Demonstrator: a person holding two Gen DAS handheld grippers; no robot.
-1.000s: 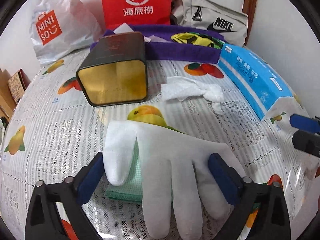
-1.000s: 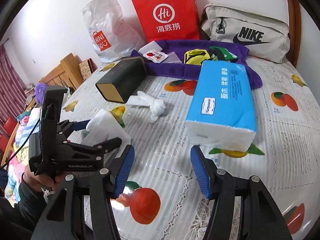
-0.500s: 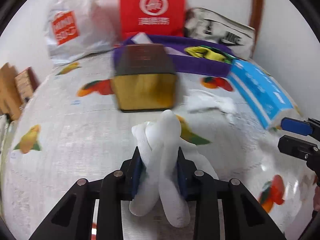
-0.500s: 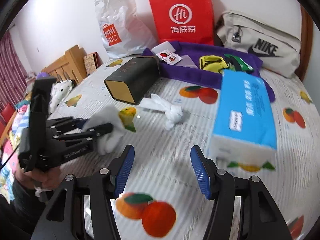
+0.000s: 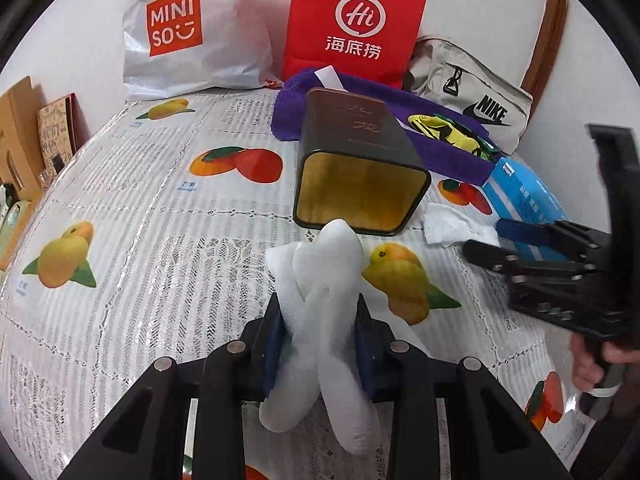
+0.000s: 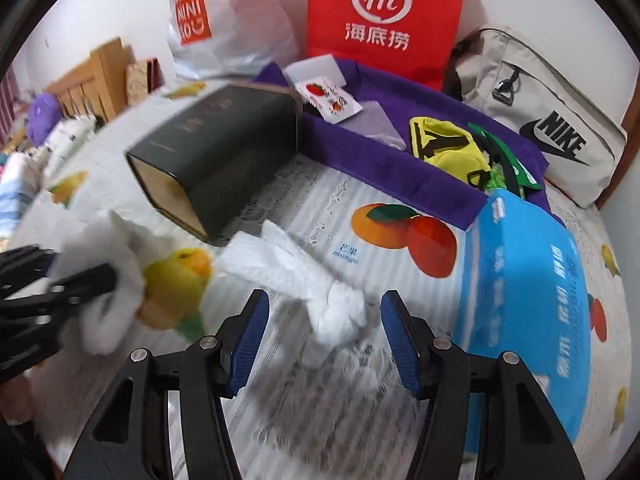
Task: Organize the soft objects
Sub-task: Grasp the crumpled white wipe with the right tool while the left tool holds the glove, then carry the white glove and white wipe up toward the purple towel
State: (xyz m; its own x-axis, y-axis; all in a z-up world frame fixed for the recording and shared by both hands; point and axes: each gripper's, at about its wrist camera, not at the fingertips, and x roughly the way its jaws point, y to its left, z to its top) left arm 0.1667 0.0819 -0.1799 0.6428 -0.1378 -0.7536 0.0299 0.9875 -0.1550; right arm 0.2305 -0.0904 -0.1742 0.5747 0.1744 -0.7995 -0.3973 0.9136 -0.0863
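**White glove clamped in the left tool, right tool wide over a tissue**

White knitted fabric glove (image 5: 320, 280) is bunched between the blue pads of the left tool (image 5: 318, 340), whose jaws have just been closing and now pinch it tight. The glove's fingers hang loose below the pads, and its top rises toward the open mouth of a dark green rectangular metal tin (image 5: 360, 172) with a gold inside, lying on its side just beyond.

The right tool (image 6: 324, 344) has its jaws spread well apart and holds nothing. A crumpled white paper tissue (image 6: 304, 280) lies on the tabletop (image 5: 140, 240) ahead of them, its knotted end in the gap but clear of both pads. The tabletop wears a clear plastic cover over white lace printed with mangoes.

Just right of the tissue stands a blue plastic pack of tissues (image 6: 528, 292). Behind the tin, a purple towel (image 6: 400, 152) carries a yellow pouch (image 6: 444, 148) and small packets. Against the wall lean a white plastic Miniso bag (image 5: 188, 28), a red paper bag (image 5: 352, 24) and a beige Nike fabric bag (image 5: 472, 92). A hand (image 5: 588, 364) grips the right tool's handle at the right edge of the left view.
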